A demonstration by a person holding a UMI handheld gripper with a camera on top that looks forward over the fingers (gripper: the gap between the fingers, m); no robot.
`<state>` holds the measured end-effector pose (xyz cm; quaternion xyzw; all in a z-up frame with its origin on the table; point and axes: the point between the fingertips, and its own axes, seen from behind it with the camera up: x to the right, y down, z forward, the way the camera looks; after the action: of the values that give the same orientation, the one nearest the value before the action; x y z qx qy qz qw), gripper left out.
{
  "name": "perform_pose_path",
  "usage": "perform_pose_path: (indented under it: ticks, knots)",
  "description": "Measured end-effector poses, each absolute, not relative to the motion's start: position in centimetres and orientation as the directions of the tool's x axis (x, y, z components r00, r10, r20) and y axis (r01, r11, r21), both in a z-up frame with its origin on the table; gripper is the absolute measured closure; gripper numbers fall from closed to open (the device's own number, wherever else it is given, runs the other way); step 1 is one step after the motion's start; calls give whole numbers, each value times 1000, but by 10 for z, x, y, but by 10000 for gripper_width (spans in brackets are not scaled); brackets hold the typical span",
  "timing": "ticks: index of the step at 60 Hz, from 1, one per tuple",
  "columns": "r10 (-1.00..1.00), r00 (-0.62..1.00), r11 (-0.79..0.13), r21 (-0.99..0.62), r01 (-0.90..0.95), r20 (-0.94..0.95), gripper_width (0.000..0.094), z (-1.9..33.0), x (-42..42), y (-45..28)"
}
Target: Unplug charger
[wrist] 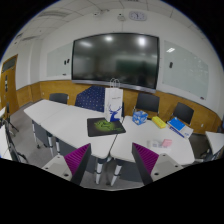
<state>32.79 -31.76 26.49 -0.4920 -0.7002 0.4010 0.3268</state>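
Note:
My gripper (112, 162) is open and empty, its magenta pads (76, 158) spread wide. It hangs in the air well short of a group of white tables (70, 120). On the tables beyond the fingers stand a tall white box (113, 103) and a green flat thing (104, 127). A thin dark cable (110, 150) seems to hang from the table's near edge between the fingers. I cannot make out a charger or a socket.
A large dark screen (115, 60) hangs on the far wall between whiteboards. Dark chairs (148, 102) stand round the tables. Small blue (140, 118), yellow (158, 122) and pink (161, 143) items and a blue book (180, 126) lie at the right. Table legs (100, 170) stand ahead.

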Motion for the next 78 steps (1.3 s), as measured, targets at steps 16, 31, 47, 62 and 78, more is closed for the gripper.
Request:
perform_pose_path:
  ticks: [16, 31, 47, 62, 78]
  knots:
    - [973, -228, 150, -876, 459, 47, 81, 248, 314, -275]
    - [995, -33, 98, -866, 491, 94, 85, 217, 295, -157]
    - [987, 55, 104, -867, 488, 150, 84, 179, 266, -64]
    - [996, 50, 48, -897, 440, 78, 81, 132, 196, -33]
    - [997, 54, 22, -917, 398, 47, 81, 79, 107, -5]
